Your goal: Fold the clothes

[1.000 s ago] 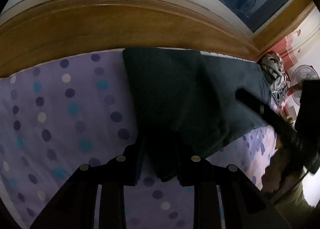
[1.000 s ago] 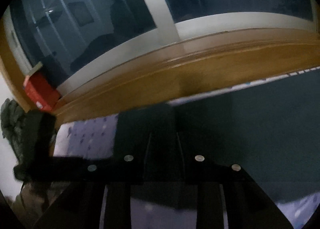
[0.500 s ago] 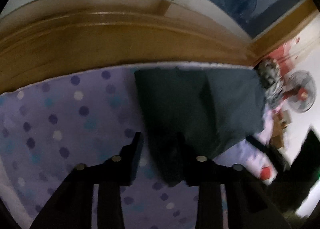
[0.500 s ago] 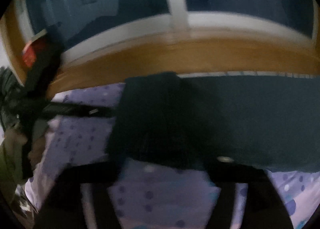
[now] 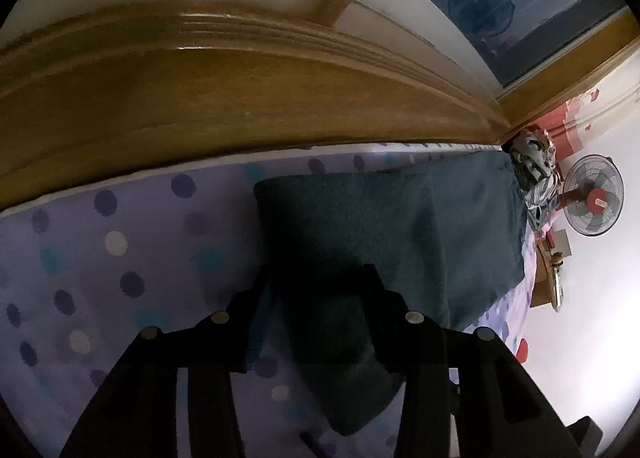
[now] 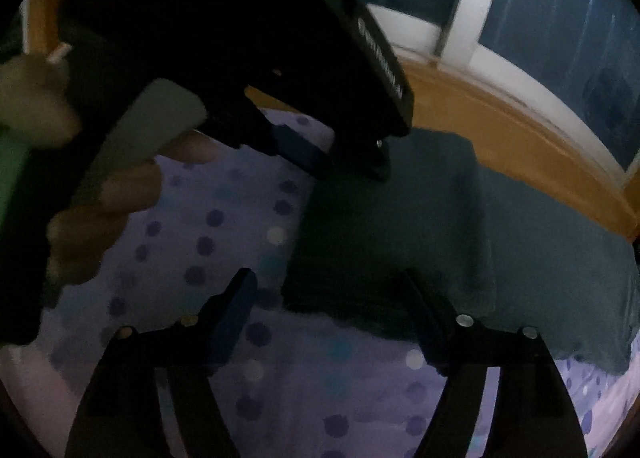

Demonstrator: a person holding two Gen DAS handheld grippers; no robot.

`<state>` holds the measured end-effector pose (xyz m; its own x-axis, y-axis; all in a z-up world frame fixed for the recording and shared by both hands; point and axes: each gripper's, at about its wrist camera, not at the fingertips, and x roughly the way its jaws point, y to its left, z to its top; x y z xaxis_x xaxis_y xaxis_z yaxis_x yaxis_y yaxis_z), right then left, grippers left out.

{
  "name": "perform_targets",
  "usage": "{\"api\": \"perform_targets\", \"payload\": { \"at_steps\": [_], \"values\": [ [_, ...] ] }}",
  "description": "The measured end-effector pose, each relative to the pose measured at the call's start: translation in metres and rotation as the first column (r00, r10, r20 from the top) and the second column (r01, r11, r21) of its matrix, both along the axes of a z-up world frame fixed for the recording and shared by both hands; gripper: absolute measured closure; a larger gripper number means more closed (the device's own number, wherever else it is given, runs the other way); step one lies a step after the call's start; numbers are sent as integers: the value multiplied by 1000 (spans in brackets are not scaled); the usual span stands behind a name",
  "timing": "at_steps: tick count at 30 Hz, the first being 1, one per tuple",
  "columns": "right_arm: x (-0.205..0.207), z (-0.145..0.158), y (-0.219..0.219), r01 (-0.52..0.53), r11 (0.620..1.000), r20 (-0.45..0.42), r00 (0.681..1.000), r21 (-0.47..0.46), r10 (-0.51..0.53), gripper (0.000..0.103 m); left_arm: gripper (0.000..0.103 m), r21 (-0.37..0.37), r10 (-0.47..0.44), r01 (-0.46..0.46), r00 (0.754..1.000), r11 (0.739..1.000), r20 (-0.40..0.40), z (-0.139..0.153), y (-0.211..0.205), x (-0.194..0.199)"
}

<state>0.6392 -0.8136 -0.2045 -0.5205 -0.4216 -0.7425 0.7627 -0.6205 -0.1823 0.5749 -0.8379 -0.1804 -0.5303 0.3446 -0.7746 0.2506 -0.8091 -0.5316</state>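
Left wrist: garment point(image 5: 360, 242) folded on the bed point(image 5: 100, 258); your left gripper point(image 5: 316, 322) opening astride its corner. Right gripper point(image 6: 328, 318) wide, closing, empty: seat cloth deep before pinching.

Bare sheet point(image 5: 120, 258) lies left of the garment point(image 5: 400, 226); headboard point(image 5: 240, 98) blocks behind.

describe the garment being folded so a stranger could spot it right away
Start at the wooden headboard and drop to the purple polka-dot bedsheet below it. The dark teal folded garment lies flat there, the only plain, unpatterned cloth on the dotted sheet.
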Motion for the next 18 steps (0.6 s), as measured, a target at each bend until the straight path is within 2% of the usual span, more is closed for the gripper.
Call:
{"api": "perform_targets", "payload": {
  "at_steps": [2, 4, 5, 7, 9, 11, 13, 16, 18],
  "values": [
    [-3, -2, -1, 15, 1000, -5, 1000, 5, -15, 32, 57, 15, 5, -5, 1000, 1000, -5, -2, -2, -1],
    [-5, -3, -1, 27, 1000, -5, 1000, 1, -27, 38, 56, 16, 7, -7, 1000, 1000, -17, -3, -2, -2],
    [-7, -1, 2, 38, 999, -4, 999, -7, -39, 46, 56, 8, 2, -2, 1000, 1000, -23, -2, 0, -3],
    [-10, 2, 7, 53, 998, 2, 999, -24, -53, 49, 56, -20, -9, 8, 1000, 1000, -28, -1, 3, -4],
    [-12, 3, 10, 61, 998, 0, 998, -30, -61, 60, 56, -38, -6, 5, 999, 999, -33, 1, 5, -3],
    [-16, 6, 16, 75, 996, 5, 997, -47, -75, 70, 69, -49, 4, -5, 999, 999, -37, 4, 7, -3],
    [-23, 12, 26, 88, 992, 61, 995, -93, -82, 77, 76, -52, 17, -19, 999, 998, -46, 11, 9, -1],
    [-36, 27, 47, 105, 972, 161, 984, -208, -72, 79, 81, -49, 27, -30, 997, 998, -69, 26, 12, 0],
    [-45, 41, 57, 103, 944, 235, 972, -314, -28, 80, 83, -49, 29, -34, 995, 998, -96, 39, 18, 0]
  ]
}}
